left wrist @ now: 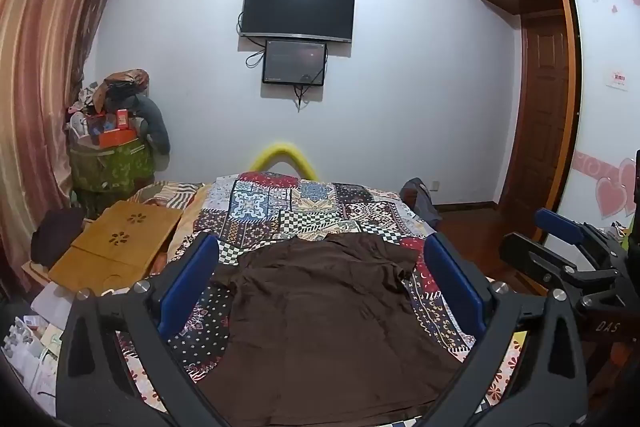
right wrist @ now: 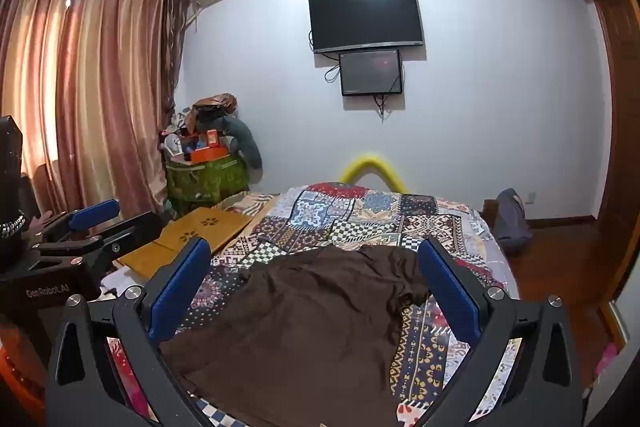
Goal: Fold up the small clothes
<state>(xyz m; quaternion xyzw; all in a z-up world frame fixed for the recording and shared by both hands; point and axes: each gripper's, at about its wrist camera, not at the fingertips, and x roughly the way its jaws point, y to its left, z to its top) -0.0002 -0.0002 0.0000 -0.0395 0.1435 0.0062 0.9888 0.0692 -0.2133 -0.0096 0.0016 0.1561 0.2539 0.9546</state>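
From the left wrist view, your left gripper (left wrist: 320,283) hangs above the brown shirt (left wrist: 320,327) with its jaws spread wide and nothing between them. The shirt lies spread on the patchwork quilt (left wrist: 288,207) of the bed, its collar end pointing away from you and the near hem running out of frame at the bottom. You cannot see where that hem ends, so a grab for it from here would be blind and may catch the quilt underneath as well. The cloth looks thin and limp; pinching only one layer at a sleeve would likely drag the whole shirt askew rather than fold it. The right gripper (left wrist: 560,227) shows at the right edge, only partly in frame.

From the right wrist view, your right gripper (right wrist: 316,287) also stands wide open and empty over the shirt. The right sleeve (right wrist: 412,291) is bunched and curled under itself, so its true edge is hard to make out; folding over that lump would leave a crooked crease. The wooden lap tray (right wrist: 200,231) sits just beside the quilt on the left, close enough to snag a swinging sleeve.
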